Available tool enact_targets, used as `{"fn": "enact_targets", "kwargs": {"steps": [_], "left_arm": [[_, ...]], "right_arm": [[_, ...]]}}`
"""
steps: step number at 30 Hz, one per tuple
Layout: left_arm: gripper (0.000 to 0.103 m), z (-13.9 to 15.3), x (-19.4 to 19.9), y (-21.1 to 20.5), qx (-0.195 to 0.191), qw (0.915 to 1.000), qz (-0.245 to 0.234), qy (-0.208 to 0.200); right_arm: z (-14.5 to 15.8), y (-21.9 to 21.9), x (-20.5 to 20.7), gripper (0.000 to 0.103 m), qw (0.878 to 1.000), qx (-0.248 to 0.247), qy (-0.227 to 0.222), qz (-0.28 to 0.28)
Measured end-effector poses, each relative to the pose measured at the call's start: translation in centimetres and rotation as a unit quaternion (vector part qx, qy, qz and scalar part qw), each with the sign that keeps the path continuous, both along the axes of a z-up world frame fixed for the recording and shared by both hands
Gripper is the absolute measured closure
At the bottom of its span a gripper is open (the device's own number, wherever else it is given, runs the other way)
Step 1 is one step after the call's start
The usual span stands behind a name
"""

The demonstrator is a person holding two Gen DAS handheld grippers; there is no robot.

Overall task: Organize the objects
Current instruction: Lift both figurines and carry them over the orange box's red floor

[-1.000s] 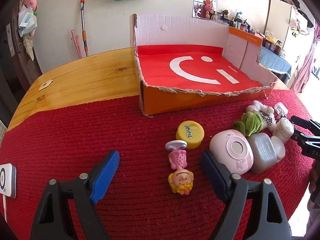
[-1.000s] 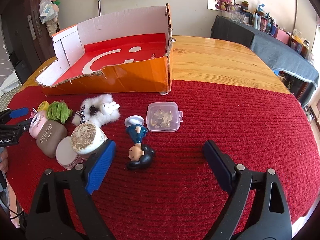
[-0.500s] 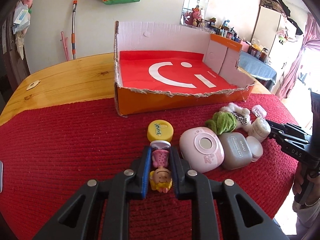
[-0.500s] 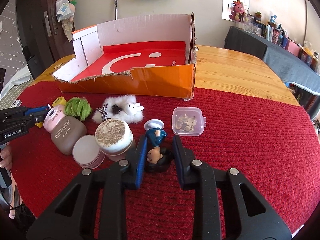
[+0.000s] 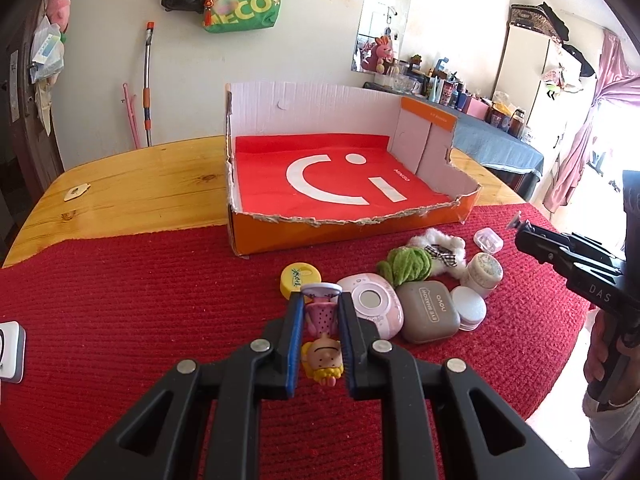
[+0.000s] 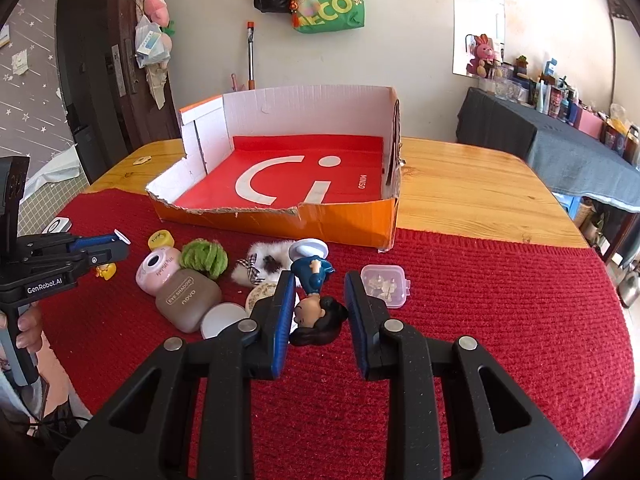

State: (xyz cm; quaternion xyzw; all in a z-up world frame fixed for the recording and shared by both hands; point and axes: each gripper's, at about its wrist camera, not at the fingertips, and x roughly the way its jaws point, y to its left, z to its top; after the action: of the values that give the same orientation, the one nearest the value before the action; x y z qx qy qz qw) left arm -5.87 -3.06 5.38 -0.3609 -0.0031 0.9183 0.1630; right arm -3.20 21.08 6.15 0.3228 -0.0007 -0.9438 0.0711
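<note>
My left gripper is shut on a pink-dressed blonde figurine and holds it above the red mat. My right gripper is shut on a blue-dressed dark-haired figurine, also lifted. The open orange box with a red floor stands ahead in both views, its low torn wall facing me. On the mat lie a yellow cap, a pink round case, a brown eyeshadow case, a green fuzzy item, a white fluffy toy, white jars and a clear small box.
A red mat covers the near half of the wooden table. A white device lies at the mat's left edge. The other gripper and hand show at the right in the left wrist view.
Both grippers closed on their figurines half a second ago. Since then both have lifted the figurines off the mat and moved toward the box.
</note>
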Motion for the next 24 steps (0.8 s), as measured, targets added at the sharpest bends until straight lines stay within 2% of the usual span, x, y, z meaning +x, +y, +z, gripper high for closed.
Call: {"fn": "enact_targets", "kwargs": {"steps": [15, 24], "left_arm": [[0.086, 2.1, 0.5, -0.2, 0.000, 0.9998, 0.001, 0.019], [0.086, 4.4, -2.3, 0.2, -0.006, 0.9997, -0.009, 0.024]], "right_arm": [[0.9, -0.3, 0.3, 0.079, 1.000, -0.009, 0.007, 0.008], [2.8, -0.7, -3.0, 0.079, 1.000, -0.003, 0.009, 0.020]]}}
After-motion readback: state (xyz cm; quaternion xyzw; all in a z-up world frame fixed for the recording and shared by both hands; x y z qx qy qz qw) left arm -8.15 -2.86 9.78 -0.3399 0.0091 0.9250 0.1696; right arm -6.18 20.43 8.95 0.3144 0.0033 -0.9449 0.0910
